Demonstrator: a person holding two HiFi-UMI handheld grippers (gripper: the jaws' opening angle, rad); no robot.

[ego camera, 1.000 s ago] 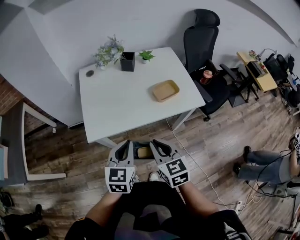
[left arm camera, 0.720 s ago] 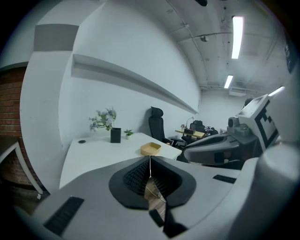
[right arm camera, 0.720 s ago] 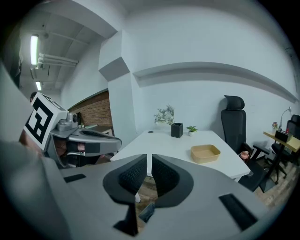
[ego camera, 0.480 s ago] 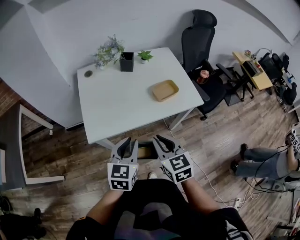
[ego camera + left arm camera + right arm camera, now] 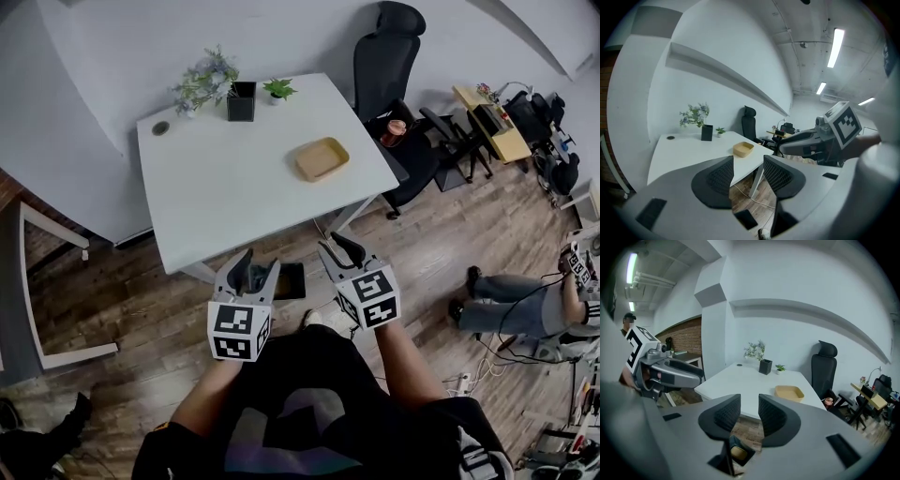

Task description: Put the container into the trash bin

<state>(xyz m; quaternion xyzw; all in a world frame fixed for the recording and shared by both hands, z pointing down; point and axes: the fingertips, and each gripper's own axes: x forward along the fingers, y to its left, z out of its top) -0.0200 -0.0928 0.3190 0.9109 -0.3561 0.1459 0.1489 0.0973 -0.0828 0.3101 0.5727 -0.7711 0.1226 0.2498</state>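
Observation:
A tan shallow container (image 5: 321, 158) lies on the white table (image 5: 216, 197); it also shows in the left gripper view (image 5: 743, 149) and the right gripper view (image 5: 789, 393). On the floor by the table's near edge stands a small black trash bin (image 5: 287, 279), with a tan thing inside it in the right gripper view (image 5: 739, 453). My left gripper (image 5: 251, 274) hovers at the bin's left and my right gripper (image 5: 336, 251) at its right. Both have their jaws opening, with nothing between them.
A black office chair (image 5: 389, 56) stands at the table's far right corner. Potted plants (image 5: 202, 80) and a black pot (image 5: 241, 101) sit at the table's back edge. A cable runs over the wooden floor (image 5: 441, 216). A person's legs (image 5: 506, 314) are at the right.
Both grippers' jaws have gone from nearly shut to open. The right gripper has shifted to the right, away from the bin, and the two now stand farther apart.

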